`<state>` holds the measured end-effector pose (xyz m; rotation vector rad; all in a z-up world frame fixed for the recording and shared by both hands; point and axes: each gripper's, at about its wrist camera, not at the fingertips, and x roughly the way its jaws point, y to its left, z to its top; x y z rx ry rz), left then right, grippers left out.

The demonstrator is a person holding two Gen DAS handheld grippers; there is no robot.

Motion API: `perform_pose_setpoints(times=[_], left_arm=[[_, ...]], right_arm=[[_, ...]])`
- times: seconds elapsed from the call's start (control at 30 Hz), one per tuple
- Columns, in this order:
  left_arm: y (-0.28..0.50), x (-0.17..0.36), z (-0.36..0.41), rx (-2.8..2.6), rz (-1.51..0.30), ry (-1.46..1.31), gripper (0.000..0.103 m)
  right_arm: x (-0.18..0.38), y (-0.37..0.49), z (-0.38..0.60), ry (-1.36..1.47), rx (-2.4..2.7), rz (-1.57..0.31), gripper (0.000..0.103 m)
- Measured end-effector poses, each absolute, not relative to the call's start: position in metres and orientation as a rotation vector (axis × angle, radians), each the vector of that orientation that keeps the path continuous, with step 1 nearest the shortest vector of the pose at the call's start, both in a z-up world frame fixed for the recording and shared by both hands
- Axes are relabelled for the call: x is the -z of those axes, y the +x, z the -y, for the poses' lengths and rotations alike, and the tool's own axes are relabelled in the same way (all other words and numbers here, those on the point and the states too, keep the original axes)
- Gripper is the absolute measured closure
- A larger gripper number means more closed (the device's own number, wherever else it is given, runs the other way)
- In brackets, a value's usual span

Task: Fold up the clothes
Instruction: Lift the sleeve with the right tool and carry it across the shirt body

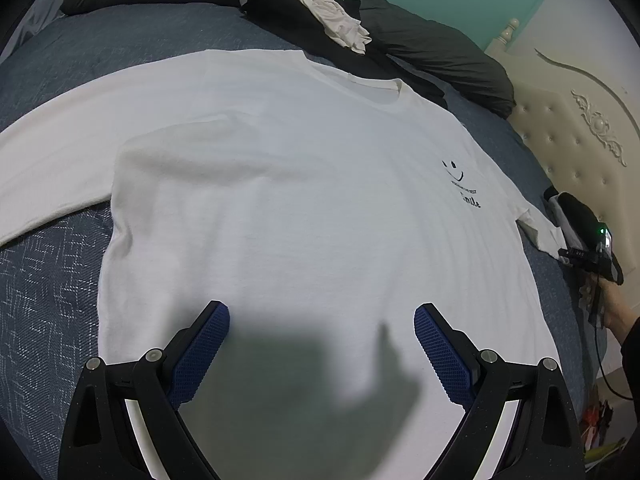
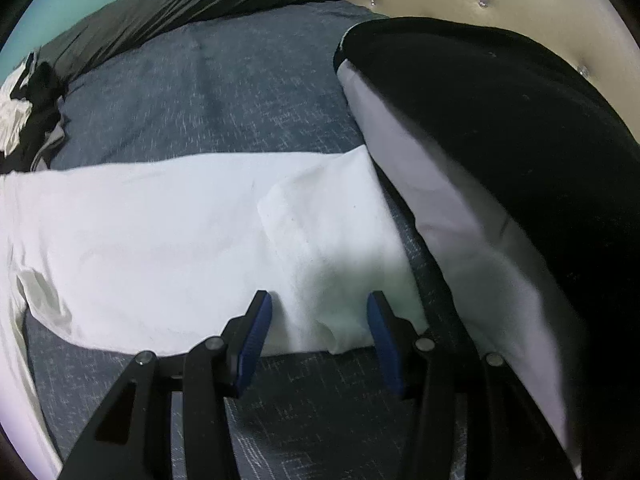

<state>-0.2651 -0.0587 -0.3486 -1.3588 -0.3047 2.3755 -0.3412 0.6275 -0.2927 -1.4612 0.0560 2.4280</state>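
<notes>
A white T-shirt lay spread flat, print side up, across the blue bedspread, filling the centre of the left wrist view, its collar toward the upper middle and a small smile print at the right. The left gripper hovered over the shirt's lower part at the bottom of the frame, its fingers wide apart and holding nothing. In the right wrist view, the right gripper sat at the bottom centre, its fingers parted about halfway on either side of the end of the sleeve, not pressing it. A black and white folded garment filled the right side. A heap of clothes lay at the upper middle of the left view.
</notes>
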Motion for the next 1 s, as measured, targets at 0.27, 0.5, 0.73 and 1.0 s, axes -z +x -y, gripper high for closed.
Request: perform_pose_setpoints(times=[0.27,0.5,0.73,1.0], left_arm=[[-0.266,0.349,0.057,-2.377,0.305,-1.356,0.007],[-0.266,0.348,0.055,-2.374,0.302,-1.353,0.007],[-0.264,0.346,0.053,-2.373,0.305,-1.341,0.007],[-0.264,0.343,0.053,-2.368,0.317,-1.333,0.007]], right_arm=[[0.287,-0.336,-0.635,-1.447,-2.419,-0.025,0.096],[0.257,-0.326,-0.642,-1.341,-2.491,-0.091,0.1],[0.213,-0.32,-0.643,-1.278,-2.553,-0.093,0.1],[0.156,-0.346,-0.618,-1.218,-2.638,-0.071,0.101]])
